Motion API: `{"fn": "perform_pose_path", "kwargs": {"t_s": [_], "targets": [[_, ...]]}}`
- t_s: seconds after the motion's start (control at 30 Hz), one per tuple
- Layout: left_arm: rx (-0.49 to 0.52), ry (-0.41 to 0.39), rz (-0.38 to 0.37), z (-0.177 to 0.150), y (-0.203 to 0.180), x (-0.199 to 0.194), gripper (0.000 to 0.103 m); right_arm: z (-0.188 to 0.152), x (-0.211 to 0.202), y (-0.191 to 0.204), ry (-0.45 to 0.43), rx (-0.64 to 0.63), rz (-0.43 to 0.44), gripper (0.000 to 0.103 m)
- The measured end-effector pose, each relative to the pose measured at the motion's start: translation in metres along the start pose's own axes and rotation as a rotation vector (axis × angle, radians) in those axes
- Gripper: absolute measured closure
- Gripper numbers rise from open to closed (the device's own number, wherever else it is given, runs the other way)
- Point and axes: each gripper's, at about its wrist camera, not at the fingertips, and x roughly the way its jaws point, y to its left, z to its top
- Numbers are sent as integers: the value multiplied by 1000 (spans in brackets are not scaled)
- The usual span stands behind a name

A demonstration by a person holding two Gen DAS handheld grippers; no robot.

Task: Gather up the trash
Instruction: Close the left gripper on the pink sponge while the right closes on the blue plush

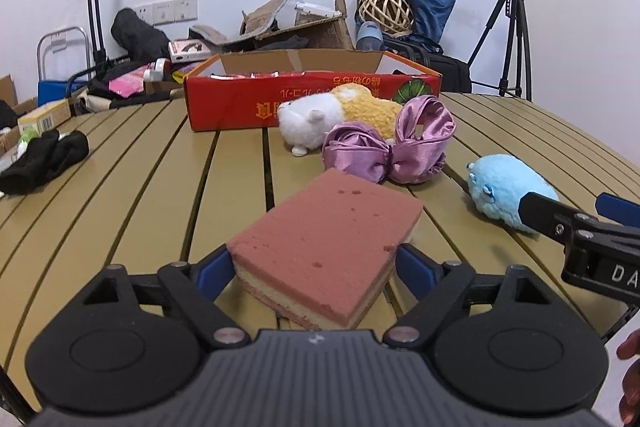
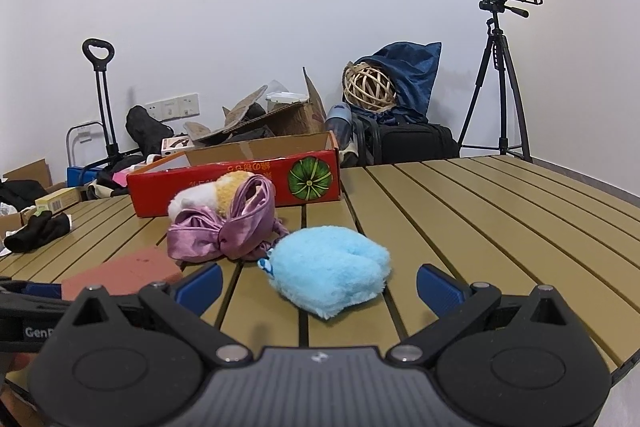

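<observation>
**Left gripper clamped on a layered sponge block; right gripper spread at the blue plush**

The sponge block (image 1: 326, 247) is a thick rectangle with a dusty-pink top pitted by a few small dark spots, and its near edge shows cream and pink bands stacked like cake. It sits on the slatted tan table (image 1: 140, 187), on the near side of the red cardboard box (image 1: 312, 99), with the left gripper (image 1: 314, 269) closed on it: both blue pads press its near corners.

Between the block and the box lie a purple satin bow (image 1: 390, 151) and a white-and-yellow plush (image 1: 332, 119), touching each other.

The right gripper (image 2: 320, 283) has its fingers spread apart, one to each side of a fluffy blue plush (image 2: 330, 269) and clear of it. The plush lies just beside the bow, nearer than the box.
</observation>
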Motion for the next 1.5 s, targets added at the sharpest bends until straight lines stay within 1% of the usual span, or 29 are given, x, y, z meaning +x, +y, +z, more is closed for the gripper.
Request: {"fn": "perform_pose_path", "kwargs": {"t_s": [0.2, 0.37, 0.6, 0.73, 0.93, 1.03, 1.1, 1.13, 1.2, 1.23, 1.33, 1.4, 1.5], "targets": [[2, -61, 9, 0, 1, -14, 19, 0, 2, 0, 3, 2, -2, 0], [-25, -96, 43, 2, 7, -27, 19, 3, 6, 2, 9, -1, -12, 0], [-47, -120, 99, 1, 24, -42, 19, 14, 23, 3, 46, 2, -59, 0], [-75, -128, 130, 2, 35, -47, 19, 17, 34, 3, 85, 13, -64, 0], [-121, -118, 172, 4, 47, -45, 19, 15, 46, 8, 124, -20, -65, 0], [-131, -113, 186, 3, 49, -45, 19, 15, 51, 8, 142, -24, -60, 3], [-133, -112, 189, 2, 49, -45, 19, 16, 53, 8, 153, -23, -56, 8], [-133, -111, 190, 2, 49, -45, 19, 16, 54, 7, 158, -23, -56, 9], [-132, -112, 194, 2, 49, -45, 19, 15, 55, 7, 166, -23, -53, 16], [-133, -112, 194, 2, 49, -45, 19, 15, 55, 7, 168, -25, -51, 18], [-143, -111, 188, 3, 50, -46, 19, 14, 56, 6, 173, -23, -45, 19], [-143, -112, 191, 3, 50, -46, 19, 13, 56, 6, 171, -27, -42, 29], [-143, -112, 190, 3, 50, -46, 19, 13, 55, 6, 168, -35, -36, 31]]}}
